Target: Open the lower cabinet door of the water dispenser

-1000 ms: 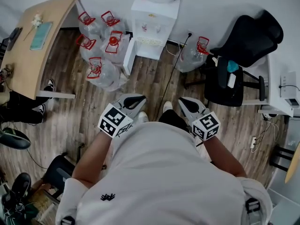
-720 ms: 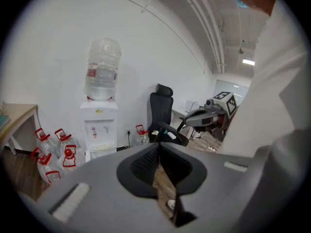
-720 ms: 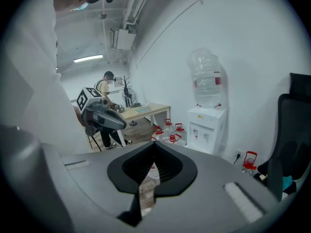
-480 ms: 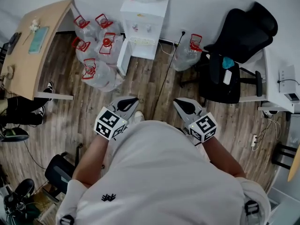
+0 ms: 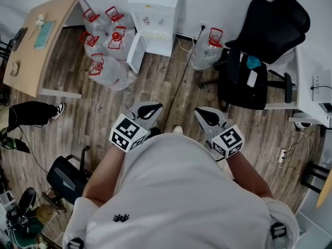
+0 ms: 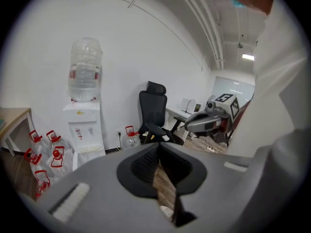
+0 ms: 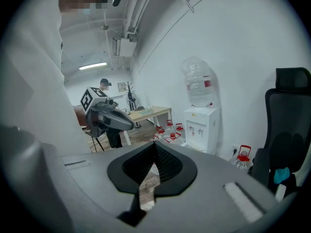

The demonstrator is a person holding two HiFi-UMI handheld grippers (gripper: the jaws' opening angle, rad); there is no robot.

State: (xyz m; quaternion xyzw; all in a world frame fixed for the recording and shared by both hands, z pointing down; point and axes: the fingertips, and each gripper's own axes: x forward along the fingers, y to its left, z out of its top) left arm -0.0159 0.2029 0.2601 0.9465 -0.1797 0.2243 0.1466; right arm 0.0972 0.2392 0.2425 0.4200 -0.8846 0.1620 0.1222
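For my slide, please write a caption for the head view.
Person holds left gripper and right gripper, both shut and empty, facing the water dispenser.

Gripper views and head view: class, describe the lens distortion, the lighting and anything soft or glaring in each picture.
Left gripper view: fisheye, a black ring round the picture, lines on the wall bowed beside the water dispenser; the near left tongs look soft. Right gripper view: same ring and bowing; a ceiling lamp glares. Head view: even light, no hard shadows on the floor.
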